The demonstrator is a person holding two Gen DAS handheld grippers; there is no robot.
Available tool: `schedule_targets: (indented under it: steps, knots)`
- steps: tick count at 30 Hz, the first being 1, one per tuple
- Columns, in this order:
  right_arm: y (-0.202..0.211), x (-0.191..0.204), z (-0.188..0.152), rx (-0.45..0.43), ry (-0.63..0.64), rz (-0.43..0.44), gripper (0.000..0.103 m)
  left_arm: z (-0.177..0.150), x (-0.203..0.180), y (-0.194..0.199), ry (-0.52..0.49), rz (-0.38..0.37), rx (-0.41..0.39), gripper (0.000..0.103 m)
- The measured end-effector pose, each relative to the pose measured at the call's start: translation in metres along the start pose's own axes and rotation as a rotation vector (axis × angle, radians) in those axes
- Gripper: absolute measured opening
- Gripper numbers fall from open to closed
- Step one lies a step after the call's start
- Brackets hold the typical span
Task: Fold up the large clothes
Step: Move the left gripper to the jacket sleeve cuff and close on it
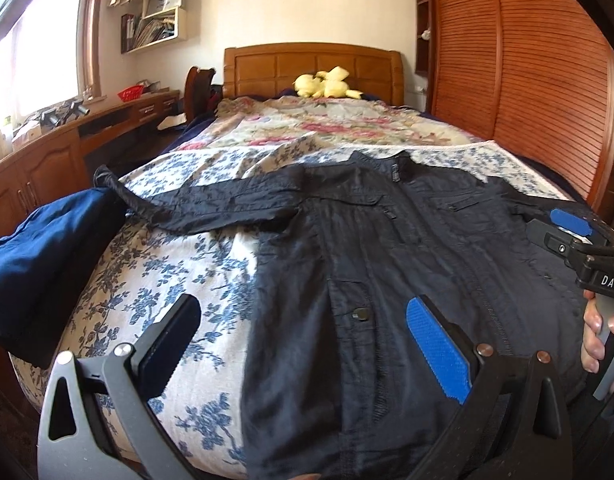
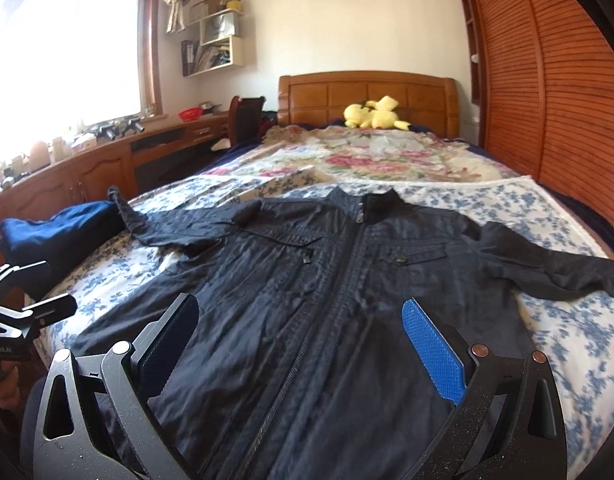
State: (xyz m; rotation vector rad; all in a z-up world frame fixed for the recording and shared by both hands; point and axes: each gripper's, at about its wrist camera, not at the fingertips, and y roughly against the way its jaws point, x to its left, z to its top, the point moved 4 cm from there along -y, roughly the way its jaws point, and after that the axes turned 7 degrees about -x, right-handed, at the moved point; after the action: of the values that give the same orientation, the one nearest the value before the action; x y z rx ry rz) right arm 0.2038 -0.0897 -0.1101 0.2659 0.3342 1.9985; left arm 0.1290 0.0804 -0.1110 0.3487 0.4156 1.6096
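Note:
A black zip-front jacket (image 1: 387, 248) (image 2: 327, 288) lies face up and spread flat on the bed, collar towards the headboard and both sleeves stretched out sideways. My left gripper (image 1: 303, 320) hovers open over the jacket's lower left hem, nothing between its fingers. My right gripper (image 2: 303, 320) is also open, above the lower front of the jacket near the zip. In the left wrist view the right gripper (image 1: 567, 232) shows at the right edge, held by a hand (image 1: 599, 332). The left gripper (image 2: 23, 312) shows at the left edge of the right wrist view.
The bed (image 2: 567, 320) has a blue-flowered sheet and a pink floral cover further back. A folded blue garment (image 1: 39, 256) (image 2: 55, 232) rests at the bed's left edge. A yellow plush toy (image 2: 373, 114) sits by the wooden headboard. A desk runs along the left, slatted wardrobe doors on the right.

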Motion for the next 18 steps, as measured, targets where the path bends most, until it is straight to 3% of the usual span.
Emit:
schedule_targets:
  steps: [12, 18]
  knots:
    - [-0.11, 0.037, -0.007, 0.125, 0.066, 0.194, 0.103, -0.005, 0.058, -0.043, 0.066, 0.112, 0.092, 0.103]
    - [-0.146, 0.06, -0.011, 0.155, 0.133, 0.271, 0.103, -0.005, 0.097, -0.066, 0.119, 0.162, 0.132, 0.103]
